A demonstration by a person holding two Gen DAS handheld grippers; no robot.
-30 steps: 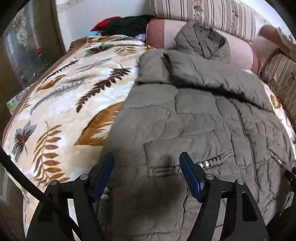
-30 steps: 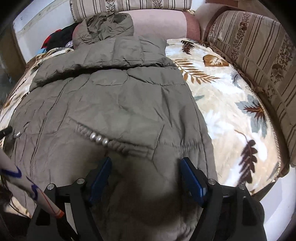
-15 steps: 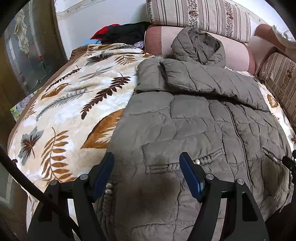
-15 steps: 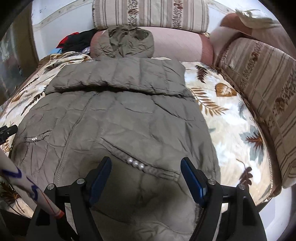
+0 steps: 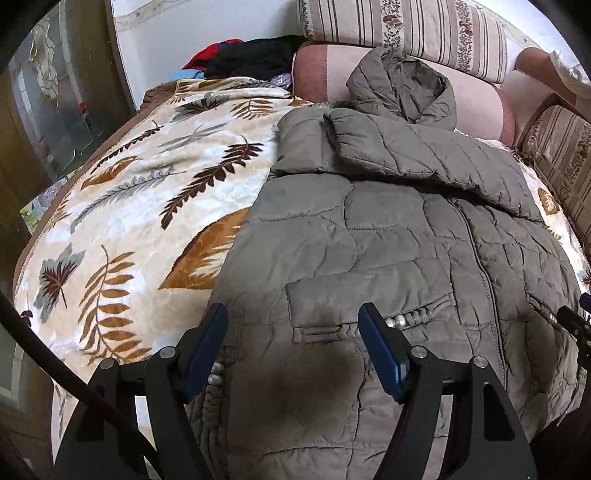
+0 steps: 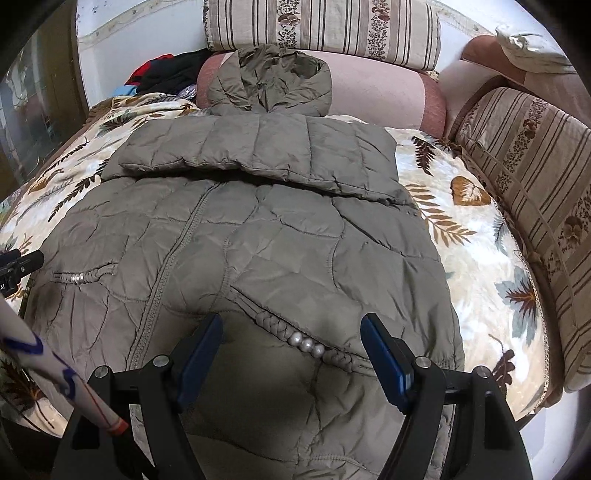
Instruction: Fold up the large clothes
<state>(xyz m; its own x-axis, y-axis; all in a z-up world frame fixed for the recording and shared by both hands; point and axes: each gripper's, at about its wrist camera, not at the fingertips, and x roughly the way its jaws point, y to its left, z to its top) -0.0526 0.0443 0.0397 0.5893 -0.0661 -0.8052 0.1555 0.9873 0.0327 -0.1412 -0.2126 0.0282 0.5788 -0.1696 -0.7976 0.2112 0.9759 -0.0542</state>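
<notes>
An olive quilted hooded jacket [image 5: 388,236] lies front up on a leaf-print blanket [image 5: 140,206]. Both sleeves are folded across its chest and its hood rests against a pink bolster. It also shows in the right wrist view [image 6: 280,236]. My left gripper [image 5: 291,343] is open and empty above the jacket's lower left part, near a pocket trimmed with pearl beads [image 5: 399,320]. My right gripper [image 6: 291,350] is open and empty above the lower right part, over the other beaded pocket [image 6: 306,345]. The hem lies below both views.
A pink bolster [image 6: 376,92] and striped cushions [image 6: 325,29] line the back; another striped cushion [image 6: 535,192] runs along the right. A pile of dark and red clothes [image 5: 251,59] sits at the back left. A glass-fronted cabinet [image 5: 48,110] stands left.
Both grippers have drawn back and risen from the jacket, so more of it and the sofa shows. Both jaws stay open. The jacket has not moved.
</notes>
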